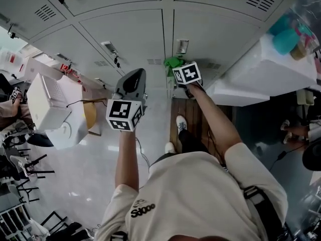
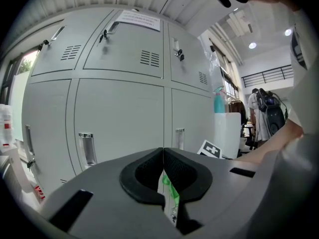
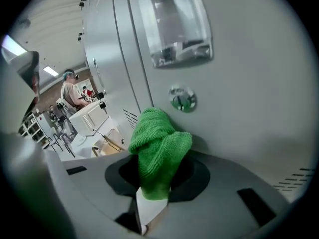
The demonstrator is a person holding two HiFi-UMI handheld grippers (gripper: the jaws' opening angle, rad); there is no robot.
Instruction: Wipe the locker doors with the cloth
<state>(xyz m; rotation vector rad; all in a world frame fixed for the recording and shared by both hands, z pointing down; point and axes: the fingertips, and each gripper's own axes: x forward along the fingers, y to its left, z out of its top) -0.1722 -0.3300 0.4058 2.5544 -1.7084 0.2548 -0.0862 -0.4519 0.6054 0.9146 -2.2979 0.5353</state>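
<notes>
Grey locker doors [image 1: 125, 34] fill the wall ahead. My right gripper [image 1: 178, 69] is shut on a green cloth [image 1: 173, 63], and the cloth is up against a door near the seam between two lockers. In the right gripper view the bunched green cloth [image 3: 159, 148] sticks out of the jaws of my right gripper [image 3: 155, 176], just under a round key lock [image 3: 182, 99] and a recessed metal handle [image 3: 179, 29]. My left gripper [image 1: 135, 75] hangs in front of the doors, apart from them. In the left gripper view my left gripper [image 2: 163, 158] has its jaws shut together, facing the locker doors [image 2: 119, 113].
A white counter [image 1: 261, 79] with a teal bottle [image 1: 286, 40] juts out at the right. A white boxy appliance [image 1: 47, 102] stands at the left, with black chairs [image 1: 22, 164] below it. Another person [image 3: 72, 91] stands far off in the right gripper view.
</notes>
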